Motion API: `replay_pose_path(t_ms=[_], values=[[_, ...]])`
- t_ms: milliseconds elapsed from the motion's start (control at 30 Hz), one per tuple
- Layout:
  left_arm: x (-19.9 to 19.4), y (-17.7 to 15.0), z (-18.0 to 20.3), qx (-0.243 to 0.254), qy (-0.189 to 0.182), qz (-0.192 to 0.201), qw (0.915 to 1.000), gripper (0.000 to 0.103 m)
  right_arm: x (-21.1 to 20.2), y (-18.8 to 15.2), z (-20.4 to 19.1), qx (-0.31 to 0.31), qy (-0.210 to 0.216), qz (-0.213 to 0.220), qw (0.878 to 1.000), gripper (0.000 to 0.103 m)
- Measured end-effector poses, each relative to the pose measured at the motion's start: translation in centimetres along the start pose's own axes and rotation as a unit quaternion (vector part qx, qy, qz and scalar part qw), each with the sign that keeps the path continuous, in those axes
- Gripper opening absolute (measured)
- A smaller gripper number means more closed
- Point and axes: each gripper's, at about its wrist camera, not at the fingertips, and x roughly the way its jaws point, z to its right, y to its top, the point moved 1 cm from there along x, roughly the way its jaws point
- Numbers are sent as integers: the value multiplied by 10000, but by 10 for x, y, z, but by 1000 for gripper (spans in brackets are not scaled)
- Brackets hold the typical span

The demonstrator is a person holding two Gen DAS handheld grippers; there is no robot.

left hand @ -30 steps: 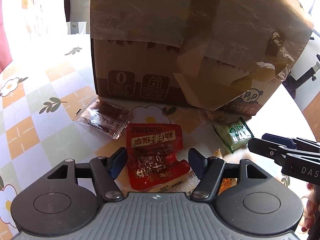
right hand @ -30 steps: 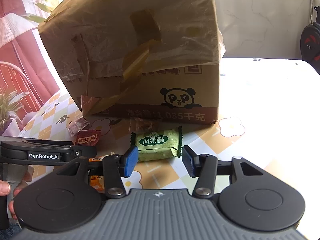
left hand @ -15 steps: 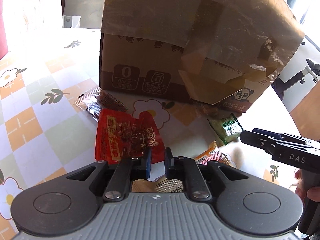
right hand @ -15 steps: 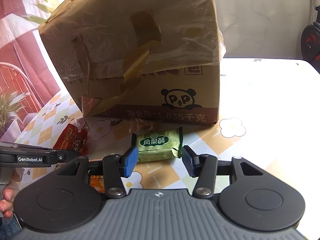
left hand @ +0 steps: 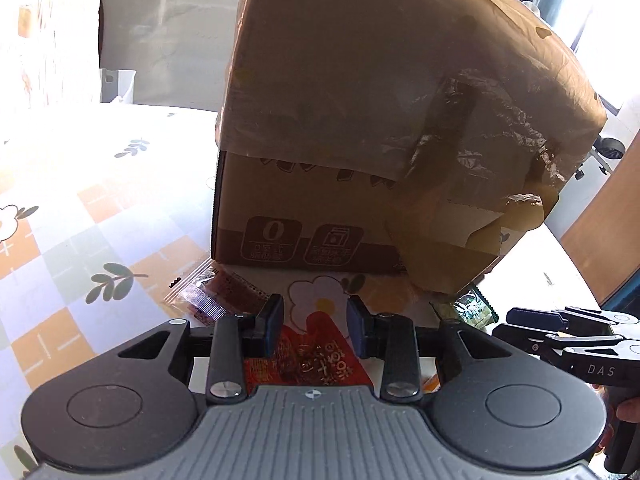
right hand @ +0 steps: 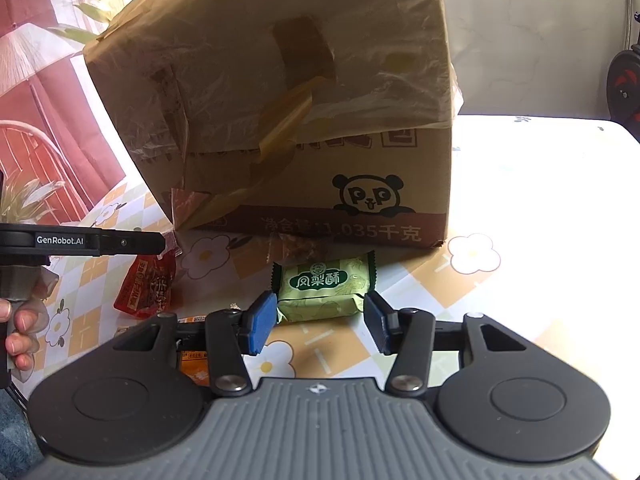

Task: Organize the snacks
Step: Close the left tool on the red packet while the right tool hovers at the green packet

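- The left tool point(left hand: 314, 316) hangs low over the worktop point(left hand: 80, 220), which wears a cloth of orange and grey checks with white flowers.
- Its jaws have just been opening and now stand a little apart. The top edge of a red snack packet point(left hand: 316, 360) shows in the gap between them, but neither pad presses on it.
- In the right wrist view the red snack packet sits on the cloth under the tip of the left tool, left of the box front.
- The right tool point(right hand: 318, 316) is moderately wide. A green pastry packet point(right hand: 326, 290) lies flat on the cloth just ahead of its blue pads point(right hand: 260, 320), with its near end between them. I can see no squeeze on the wrapper.
- A big cardboard box point(right hand: 320, 160), patched with tape and with a panda printed on its front, stands behind the snacks, its flap hanging forward over them.
- A clear packet of dark snack point(left hand: 216, 292) lies near the box's left front corner, just beyond the left tool's left finger.
- Another small clear packet point(right hand: 296, 248) lies against the foot of the box, just behind the green pastry packet.
- An orange packet point(right hand: 194, 364) peeks out beneath the right tool's left finger.
- A person's hand point(right hand: 20, 320) grips the left tool's handle at the far left edge.
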Motion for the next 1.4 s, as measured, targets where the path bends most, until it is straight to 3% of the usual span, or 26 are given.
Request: replay_pose_path(t_ms=[267,600,667,700,733,967,1033,1167,1400], values=[[4,-2,-16,-141,35,-115,9998,36,-2,0,2,-7,-45,-15,10000,52],[-18,-24,-26,-200,140,-156,9996,38,-2,0,-3,-73,1,-21,10000,52],[-19,-25,-25,-152,196,-90,9997,43,-2,-1,-5,-86,8,-32,10000,52],[-19,-25,-25,-134,196,-55,9997,50,-1,-1,-5,-97,12,-41,9999,52],[-17,-23,-23,-96,200,-27,9998,54,-1,-1,-6,-111,20,-47,9999,52],[0,-21,1,540,269,-21,9982,53,-4,0,-5,-112,5,-42,9999,52],[7,-24,9,737,296,-120,9968,42,-4,-1,-4,-98,-8,-53,9999,52],[8,-33,22,1028,264,-178,9942,41,-3,-2,-1,-76,-12,-71,9999,52],[13,-31,33,942,388,-121,9947,47,-1,-3,-3,-92,30,-115,9999,52]])
